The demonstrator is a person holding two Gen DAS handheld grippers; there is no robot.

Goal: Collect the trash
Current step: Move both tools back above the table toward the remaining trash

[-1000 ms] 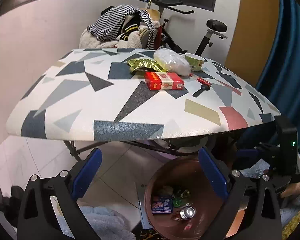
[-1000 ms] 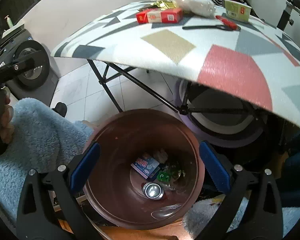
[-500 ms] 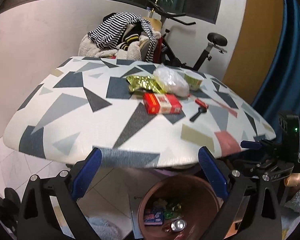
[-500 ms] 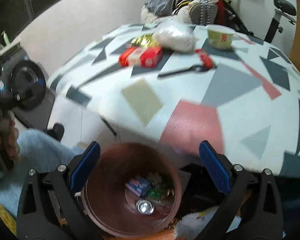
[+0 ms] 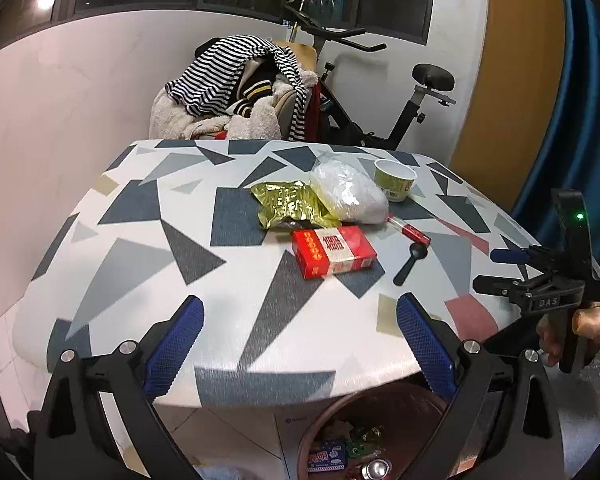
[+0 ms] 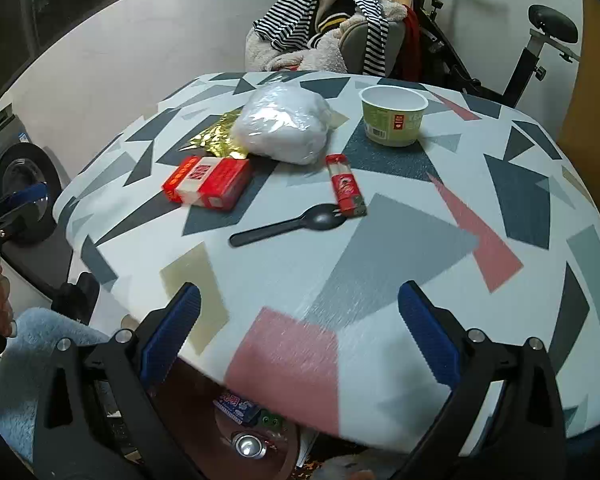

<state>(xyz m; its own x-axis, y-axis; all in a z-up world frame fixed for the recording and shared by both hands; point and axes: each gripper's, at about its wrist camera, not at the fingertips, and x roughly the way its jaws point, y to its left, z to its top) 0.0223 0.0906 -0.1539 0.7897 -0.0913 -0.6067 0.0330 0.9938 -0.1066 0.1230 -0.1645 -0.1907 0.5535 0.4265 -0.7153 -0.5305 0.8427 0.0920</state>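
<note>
On the patterned table (image 5: 148, 240) (image 6: 420, 248) lie a red box (image 5: 333, 251) (image 6: 209, 181), a gold wrapper (image 5: 288, 204) (image 6: 216, 138), a white plastic bag (image 5: 350, 194) (image 6: 285, 128), a green paper cup (image 5: 395, 179) (image 6: 393, 115), a red sachet (image 5: 414, 232) (image 6: 345, 186) and a black spoon (image 5: 410, 263) (image 6: 288, 225). A brown bin (image 5: 376, 436) (image 6: 204, 440) below the table's near edge holds a can and wrappers. My left gripper (image 5: 298, 344) and right gripper (image 6: 298, 332) both hang open and empty over the near edge, short of the trash.
Behind the table stands a chair piled with striped clothes (image 5: 240, 92) (image 6: 328, 20) and an exercise bike (image 5: 380, 100). A blue curtain (image 5: 580, 120) hangs at the right. A washing machine (image 6: 16, 184) stands to the left in the right wrist view.
Both grippers have risen from beside the bin to above the table's near edge, so the tabletop now fills the views. Both stayed open and empty.
</note>
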